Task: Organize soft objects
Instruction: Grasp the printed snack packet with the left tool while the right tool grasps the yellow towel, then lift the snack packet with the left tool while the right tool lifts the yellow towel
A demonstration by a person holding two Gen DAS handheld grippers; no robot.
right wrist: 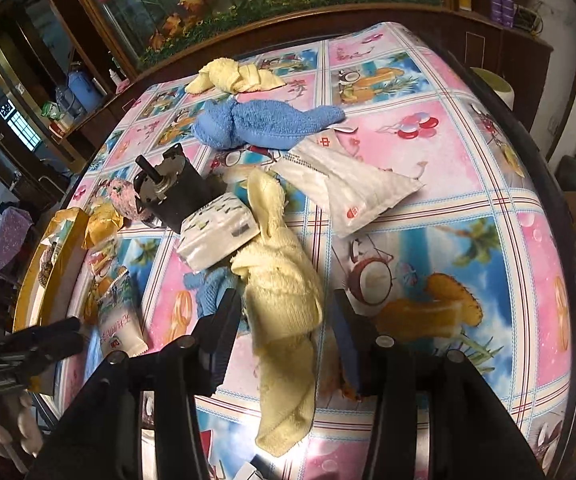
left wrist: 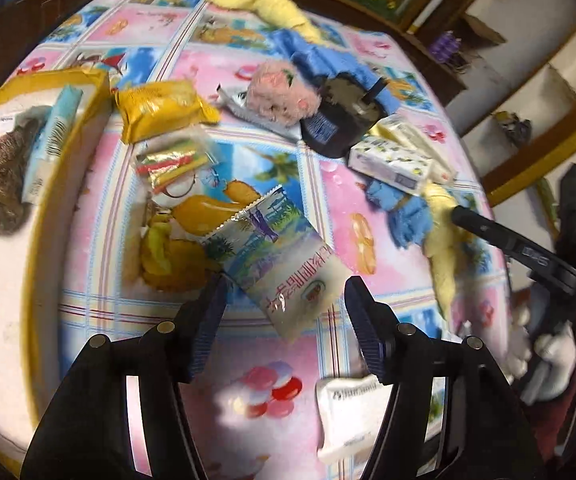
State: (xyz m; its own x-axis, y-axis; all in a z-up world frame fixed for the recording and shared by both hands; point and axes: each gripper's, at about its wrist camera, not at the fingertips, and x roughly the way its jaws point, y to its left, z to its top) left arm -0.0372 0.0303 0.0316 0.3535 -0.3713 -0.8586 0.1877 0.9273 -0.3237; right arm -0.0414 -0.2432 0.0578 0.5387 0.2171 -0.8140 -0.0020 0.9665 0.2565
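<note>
Pale yellow and fluffy, a crumpled towel (right wrist: 278, 308) lies on the table (right wrist: 467, 232) between the two fingers of the right gripper (right wrist: 288, 332). Its pile is thick and looped, it is bunched in the middle, and a narrower tail hangs towards the near edge. The fingers stand apart on either side of it; their pads do not seem to press the cloth. A small blue cloth (right wrist: 208, 288) peeks out just left of the towel, and a white patterned tissue pack (right wrist: 218, 232) lies at its far end, touching it.

In the left wrist view, the left gripper (left wrist: 284, 304) has its fingers spread, with a glossy printed packet (left wrist: 276, 256) between them. The packet shows a landscape picture, red characters and a crimped edge; it looks loose, clear of the right-hand finger. It is blurred, so I cannot tell whether it rests on the cloth or is in the air.

At the far left stands a yellow-rimmed box (left wrist: 72, 136) holding a brown knitted thing (left wrist: 0, 184) and a pale blue packet (left wrist: 54, 136). Just right of the box lies a yellow packet (left wrist: 164, 110), and nearer, a clear bag of coloured strips (left wrist: 176, 160). Further away sit a pink plush toy (left wrist: 280, 92), a black motor (left wrist: 339, 120), a blue towel (right wrist: 272, 124), a second yellow towel (right wrist: 232, 76) and a white bag (right wrist: 351, 188).
</note>
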